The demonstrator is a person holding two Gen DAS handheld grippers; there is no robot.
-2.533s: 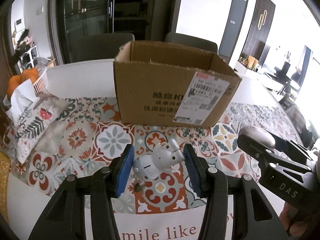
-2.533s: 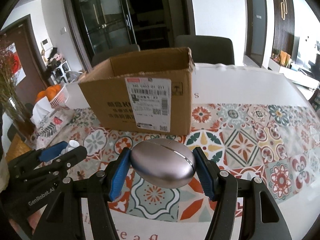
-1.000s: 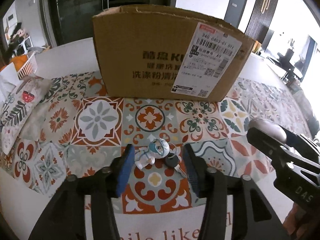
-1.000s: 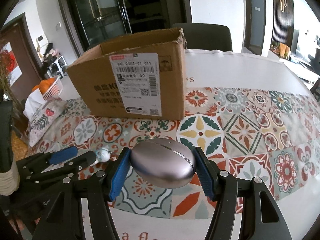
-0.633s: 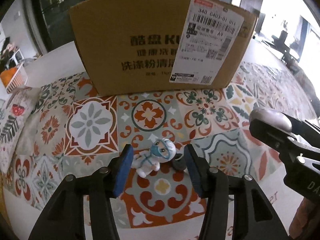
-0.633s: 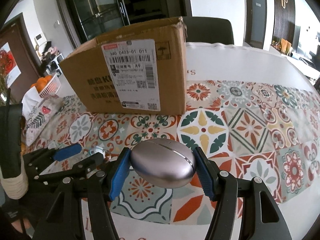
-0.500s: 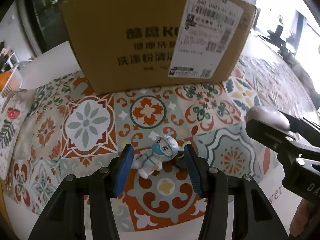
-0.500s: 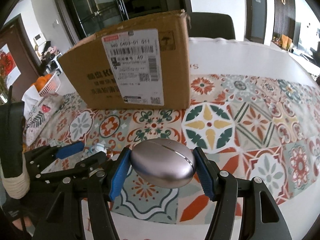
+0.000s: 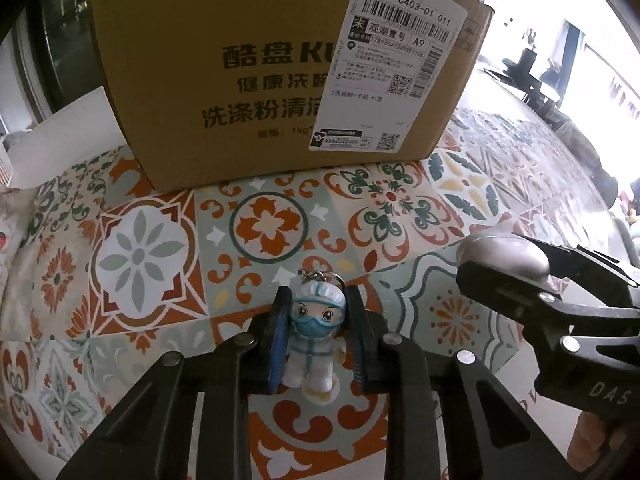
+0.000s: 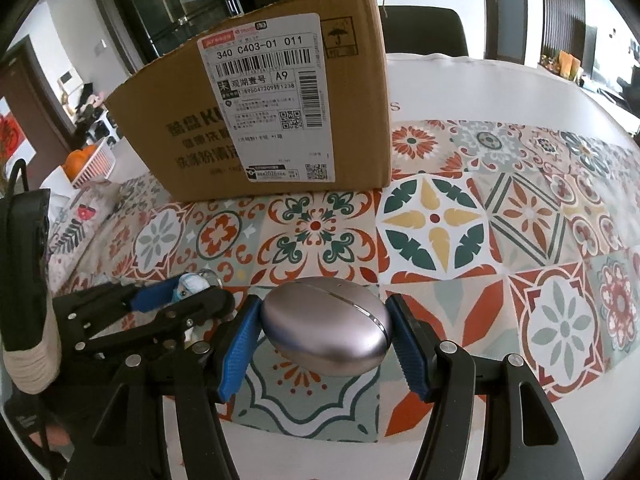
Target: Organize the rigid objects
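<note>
Closing just now, the left gripper (image 9: 317, 330) clamps the small white masked-medic keychain figure (image 9: 316, 336) upright between its blue pads; the right gripper (image 10: 325, 334) grips a silver egg-shaped case (image 10: 326, 330).

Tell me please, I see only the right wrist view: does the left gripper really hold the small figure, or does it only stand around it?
Observer: It holds it. In the left wrist view the left gripper has just closed its jaws, and both pads press the head of the figure.
Operator: Is the figure upright in the grip?
Observer: Yes, upright, with its masked face toward the camera.
</note>
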